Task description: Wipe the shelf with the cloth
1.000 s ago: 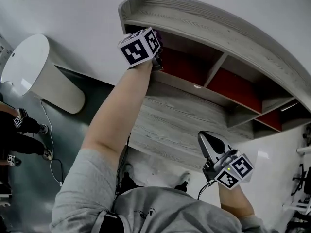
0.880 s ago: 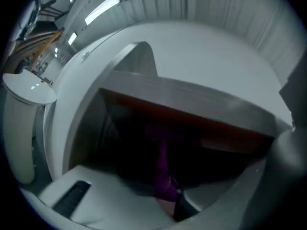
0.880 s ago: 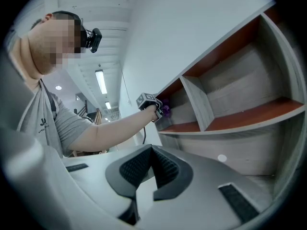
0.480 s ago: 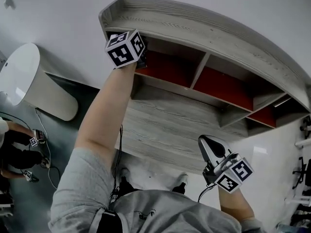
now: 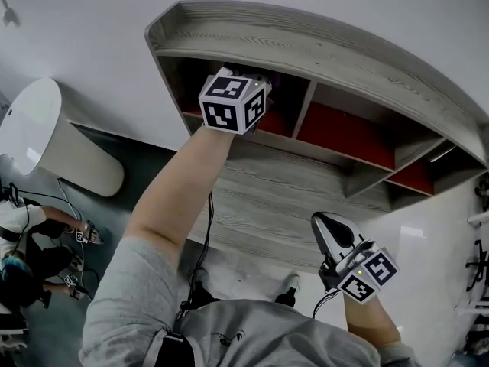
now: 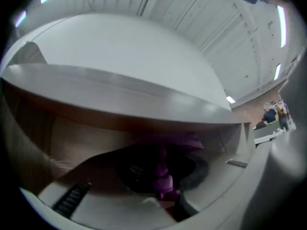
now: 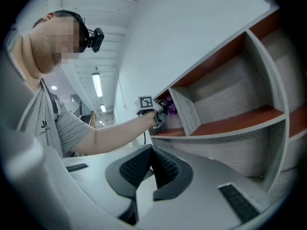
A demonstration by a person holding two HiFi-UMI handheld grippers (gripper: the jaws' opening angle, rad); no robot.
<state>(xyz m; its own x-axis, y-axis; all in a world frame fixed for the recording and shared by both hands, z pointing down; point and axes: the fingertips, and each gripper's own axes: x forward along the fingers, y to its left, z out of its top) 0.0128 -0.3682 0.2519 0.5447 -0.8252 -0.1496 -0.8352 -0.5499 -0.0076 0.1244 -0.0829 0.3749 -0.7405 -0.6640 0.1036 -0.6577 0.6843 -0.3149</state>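
A grey wooden shelf (image 5: 321, 46) with red back panels hangs on the white wall. My left gripper (image 5: 258, 82) reaches into its leftmost compartment, shut on a purple cloth (image 5: 269, 81). The left gripper view is blurred. It shows the cloth (image 6: 164, 182) pinched at my left gripper (image 6: 161, 170) and bunched under a shelf board (image 6: 120, 91). My right gripper (image 5: 324, 220) hangs low at the right, shut and empty, away from the shelf. From the right gripper view, my right gripper (image 7: 151, 151) points at the shelf (image 7: 230, 123); the left gripper (image 7: 162, 110) and cloth (image 7: 171, 107) sit by a divider.
A white rounded column (image 5: 53, 132) stands on the floor at the left. People (image 5: 27, 239) crouch at the lower left near a cable (image 5: 202, 235). The other shelf compartments (image 5: 344, 132) lie to the right.
My left gripper moved right from the shelf's left end into the leftmost compartment, carrying the cloth. The right gripper stayed put.
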